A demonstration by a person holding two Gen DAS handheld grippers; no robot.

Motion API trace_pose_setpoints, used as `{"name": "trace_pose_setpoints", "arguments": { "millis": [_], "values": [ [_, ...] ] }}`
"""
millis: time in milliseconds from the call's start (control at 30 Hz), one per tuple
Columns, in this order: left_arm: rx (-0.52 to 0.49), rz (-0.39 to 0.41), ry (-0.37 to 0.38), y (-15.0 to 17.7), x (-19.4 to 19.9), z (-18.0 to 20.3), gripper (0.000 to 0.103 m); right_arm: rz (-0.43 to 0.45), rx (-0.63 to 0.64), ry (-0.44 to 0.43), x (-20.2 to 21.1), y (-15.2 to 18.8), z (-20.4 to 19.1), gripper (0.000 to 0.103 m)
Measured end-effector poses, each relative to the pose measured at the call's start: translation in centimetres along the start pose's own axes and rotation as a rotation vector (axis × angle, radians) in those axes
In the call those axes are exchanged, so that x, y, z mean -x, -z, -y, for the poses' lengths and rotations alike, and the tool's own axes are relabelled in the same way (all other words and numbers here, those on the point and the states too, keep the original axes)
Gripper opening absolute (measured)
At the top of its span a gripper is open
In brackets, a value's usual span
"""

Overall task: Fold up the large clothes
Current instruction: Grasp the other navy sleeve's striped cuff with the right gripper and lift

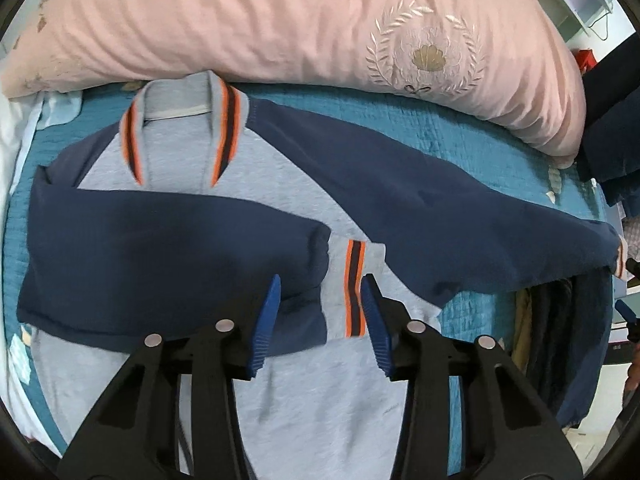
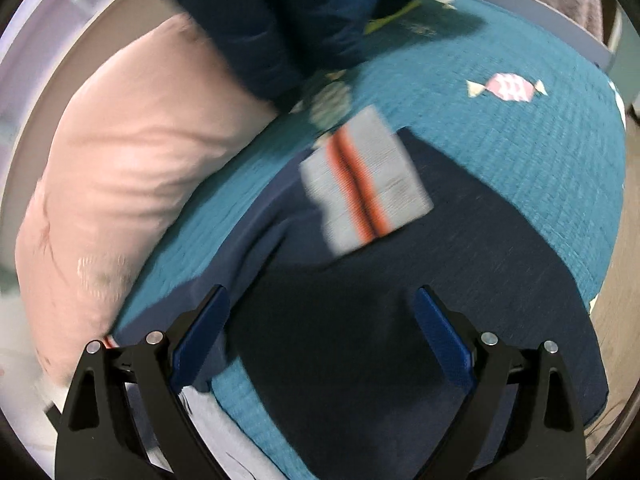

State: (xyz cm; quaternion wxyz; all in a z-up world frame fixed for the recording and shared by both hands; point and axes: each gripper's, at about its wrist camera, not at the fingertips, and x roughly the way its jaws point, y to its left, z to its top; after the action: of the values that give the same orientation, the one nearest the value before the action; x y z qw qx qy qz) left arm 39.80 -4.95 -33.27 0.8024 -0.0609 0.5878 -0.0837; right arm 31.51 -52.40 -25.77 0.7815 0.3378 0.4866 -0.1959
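A soft grey-and-navy fleece jacket [image 1: 240, 208] with ribbed orange-striped cuffs lies flat mid-frame on the quilted teal bedspread [image 1: 460, 140], under the half-open left gripper [image 1: 320, 292] and wide-open right gripper [image 2: 320, 300], both empty.

Right wrist view motion-blurred: striped cuff [image 2: 366, 182] ahead of the tool smeared. Left wrist view: sweatshirt [image 1: 280, 380] hem hidden below the tool's arms; far sleeve cuff [image 1: 621, 258] cut at frame edge.
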Motion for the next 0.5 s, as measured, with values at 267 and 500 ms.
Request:
{"name": "trace_pose_setpoints", "arguments": {
  "millis": [267, 500],
  "values": [
    [-0.015, -0.046, 0.004, -1.3, -3.7, 1.4, 0.016, 0.017, -0.073, -0.043, -1.9, -2.4, 1.1, 0.090],
    [-0.019, -0.081, -0.045, -1.1, -8.4, 0.2, 0.005, 0.058, -0.059, -0.102, -2.6, -2.5, 0.7, 0.042]
  ]
}}
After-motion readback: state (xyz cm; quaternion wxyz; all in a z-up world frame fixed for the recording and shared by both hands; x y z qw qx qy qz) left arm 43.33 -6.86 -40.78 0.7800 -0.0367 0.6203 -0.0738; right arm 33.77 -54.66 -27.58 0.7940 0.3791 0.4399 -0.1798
